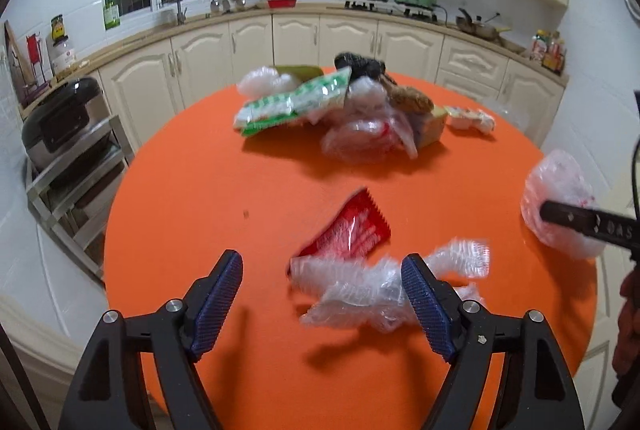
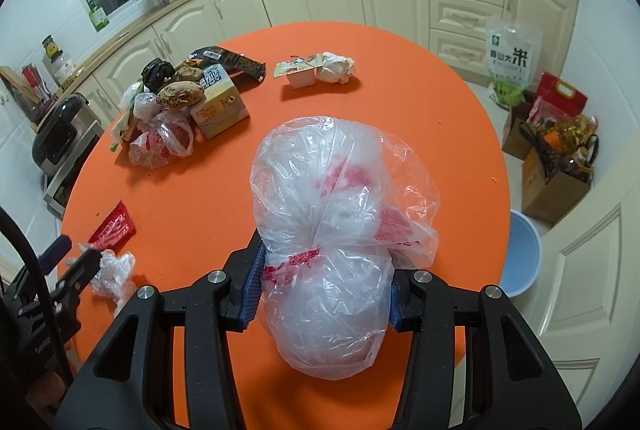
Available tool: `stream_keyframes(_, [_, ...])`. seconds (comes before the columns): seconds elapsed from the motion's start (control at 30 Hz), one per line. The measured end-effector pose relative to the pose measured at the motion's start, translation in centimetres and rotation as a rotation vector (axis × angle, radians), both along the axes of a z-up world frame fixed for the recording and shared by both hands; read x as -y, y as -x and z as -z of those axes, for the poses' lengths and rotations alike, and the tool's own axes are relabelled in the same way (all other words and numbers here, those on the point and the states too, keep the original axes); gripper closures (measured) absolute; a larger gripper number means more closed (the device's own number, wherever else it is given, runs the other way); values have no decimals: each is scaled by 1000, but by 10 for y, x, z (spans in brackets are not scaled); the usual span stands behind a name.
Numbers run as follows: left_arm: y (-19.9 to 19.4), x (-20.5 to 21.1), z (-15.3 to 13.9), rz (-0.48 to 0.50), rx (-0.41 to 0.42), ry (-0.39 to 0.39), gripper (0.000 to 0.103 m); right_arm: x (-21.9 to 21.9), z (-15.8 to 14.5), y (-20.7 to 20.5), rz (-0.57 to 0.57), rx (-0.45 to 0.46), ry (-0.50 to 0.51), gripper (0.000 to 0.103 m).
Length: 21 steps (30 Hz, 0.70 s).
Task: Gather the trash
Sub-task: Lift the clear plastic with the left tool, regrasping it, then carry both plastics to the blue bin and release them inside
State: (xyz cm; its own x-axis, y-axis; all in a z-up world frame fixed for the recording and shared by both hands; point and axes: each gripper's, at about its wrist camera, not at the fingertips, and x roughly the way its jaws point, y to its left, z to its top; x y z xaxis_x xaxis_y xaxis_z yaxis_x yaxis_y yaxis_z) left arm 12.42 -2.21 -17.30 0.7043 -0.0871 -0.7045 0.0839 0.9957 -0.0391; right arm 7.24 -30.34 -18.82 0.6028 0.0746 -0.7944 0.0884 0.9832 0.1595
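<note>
Trash lies scattered over the round orange table [image 2: 460, 118], and your right gripper [image 2: 322, 288] has its blue pads pressed against both sides of a puffed clear plastic bag with red print [image 2: 340, 214], holding it above the near part of the tabletop. Your left gripper [image 1: 322, 294] hangs with its fingers spread wide and nothing between them; a crumpled clear plastic wrap [image 1: 372, 290] lies on the table just under and beside its right pad, touching a red snack wrapper [image 1: 352, 226] a little farther in. Toward the far side you have a pile: a green-and-white packet [image 1: 292, 102], another clear bag with red print [image 2: 160, 142], a small carton [image 2: 220, 102], two brown lumps and a black bundle, with a dark wrapper [image 2: 232, 60] behind them. Apart from that pile sit a small white cup with a peeled lid [image 2: 300, 72] and a crumpled white wad [image 2: 338, 66] touching it. A light blue bin [image 2: 520, 258] stands on the floor just off the table's right edge.
</note>
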Motion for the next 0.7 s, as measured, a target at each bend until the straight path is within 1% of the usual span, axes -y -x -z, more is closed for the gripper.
stream_keyframes(0.1, [9,8,2,38,5,0,26,-1,1,0,-3,-4,1,58])
stream_keyframes(0.13, [9,11,4,50,3,1,37,-1,1,0,-4,-5,0,58])
stream_keyframes(0.17, [6,14,6,72,-6,30,48,-2,1,0,-4,-7,-1,58])
stream_keyframes(0.2, [6,13,6,85,-18,56,69,-1,2,0,-6,-9,-1,58])
stream_keyframes(0.23, [5,16,5,98,-22,71,82,-2,2,0,-7,-10,0,58])
stream_keyframes(0.3, [4,23,3,113,-10,64,87,-2,2,0,-6,-9,-1,58])
stream_keyframes(0.33, [3,24,2,117,-8,72,88,-2,2,0,-4,-7,-3,58])
stream_keyframes(0.47, [2,24,-3,128,1,109,89,2,-2,5,9,10,-12,58])
stream_keyframes(0.6, [8,25,-16,147,30,111,89,15,-8,12,29,33,-33,58])
stream_keyframes(0.7, [18,34,-31,172,66,104,89,28,-16,16,42,60,-65,58])
